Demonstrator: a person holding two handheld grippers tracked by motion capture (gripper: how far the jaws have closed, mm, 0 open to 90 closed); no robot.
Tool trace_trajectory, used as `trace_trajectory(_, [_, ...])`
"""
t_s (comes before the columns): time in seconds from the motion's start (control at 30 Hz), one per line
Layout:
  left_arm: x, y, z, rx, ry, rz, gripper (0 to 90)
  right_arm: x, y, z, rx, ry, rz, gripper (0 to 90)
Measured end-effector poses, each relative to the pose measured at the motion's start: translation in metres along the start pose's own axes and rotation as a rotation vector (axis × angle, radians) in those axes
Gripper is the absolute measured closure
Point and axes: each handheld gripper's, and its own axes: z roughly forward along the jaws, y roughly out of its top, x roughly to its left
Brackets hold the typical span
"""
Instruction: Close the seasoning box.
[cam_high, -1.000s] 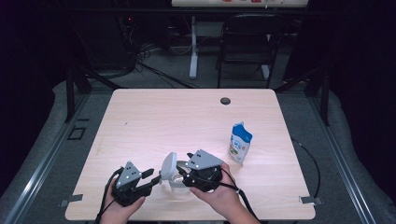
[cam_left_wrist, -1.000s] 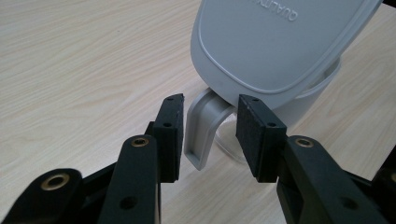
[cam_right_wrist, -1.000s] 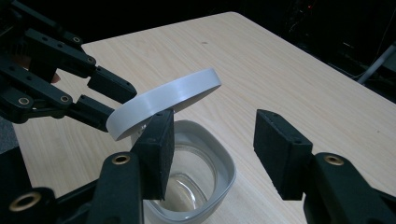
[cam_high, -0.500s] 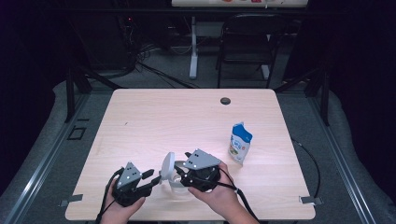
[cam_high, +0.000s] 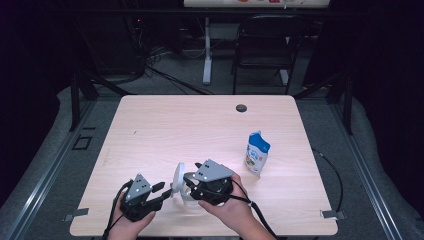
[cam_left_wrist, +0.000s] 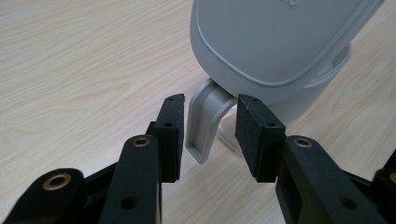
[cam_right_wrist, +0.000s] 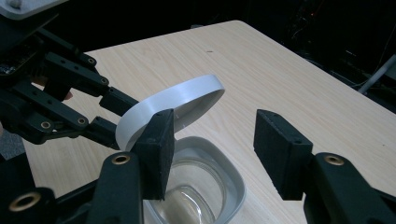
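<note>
Resting near the front edge of a light wooden table (cam_high: 150, 130), at about six o'clock: a white lidded cup (cam_high: 181, 192), lid (cam_right_wrist: 170, 105) tipped up. Left gripper (cam_left_wrist: 208, 128) at seven o'clock, jaws apart around the cup's handle (cam_left_wrist: 201, 123), pads not pressing it. Right gripper (cam_right_wrist: 212, 144) just beside, poised over the cup's open mouth, jaws apart, holding nothing. Farther off at three o'clock, well apart, a blue-and-white pouch (cam_high: 257, 153) standing upright.

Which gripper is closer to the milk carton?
Right. The right gripper sits beside the milk carton, toward the left; the left gripper is farther left, past the white jug.
</note>
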Motion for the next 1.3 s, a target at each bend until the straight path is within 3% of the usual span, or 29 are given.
trace_trajectory(0.67, [0.0005, -0.0022, 0.0016, 0.004, -0.003, -0.006, 62.7, 0.0069, 0.007, 0.0049, -0.001, 0.006, -0.025, 48.0])
trace_trajectory(1.3, [0.0044, -0.0045, -0.0015, 0.006, 0.004, -0.006, 61.0, -0.0007, -0.0005, -0.002, 0.0, -0.006, -0.004, 47.9])
